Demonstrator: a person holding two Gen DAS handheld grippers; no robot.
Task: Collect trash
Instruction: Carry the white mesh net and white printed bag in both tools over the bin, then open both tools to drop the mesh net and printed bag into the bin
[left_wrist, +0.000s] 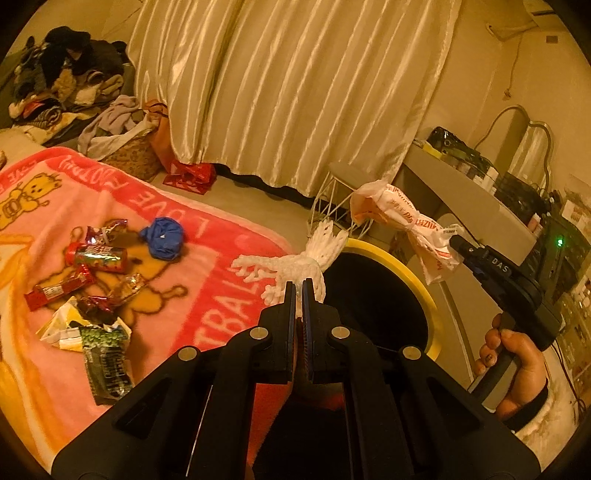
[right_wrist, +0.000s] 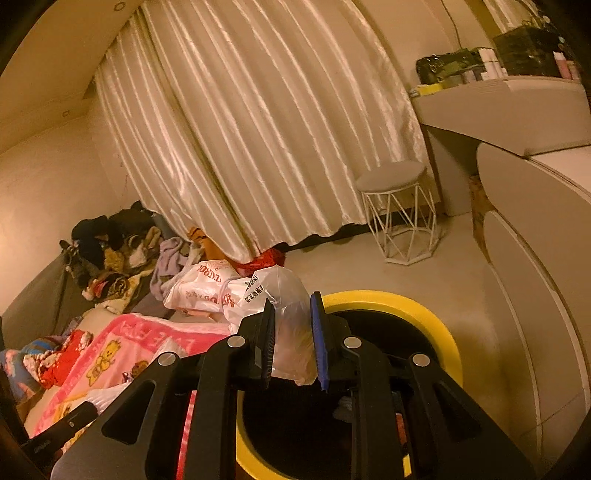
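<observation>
My left gripper (left_wrist: 299, 286) is shut on a white foam net sleeve (left_wrist: 295, 264) and holds it over the rim of the yellow-rimmed black bin (left_wrist: 402, 266). My right gripper (right_wrist: 293, 314) is shut on a white printed plastic bag (right_wrist: 236, 291), held above the same bin (right_wrist: 436, 325); it also shows in the left wrist view (left_wrist: 456, 242) with the bag (left_wrist: 399, 218). Several snack wrappers (left_wrist: 88, 288) and a crumpled blue piece (left_wrist: 164, 238) lie on the pink blanket (left_wrist: 207, 295).
A pale curtain (left_wrist: 288, 92) hangs behind. A wire-legged stool (right_wrist: 399, 214) stands on the floor past the bin. A grey dresser (right_wrist: 524, 240) is at right. Piled clothes (left_wrist: 62, 81) and a basket (left_wrist: 125, 147) sit at far left.
</observation>
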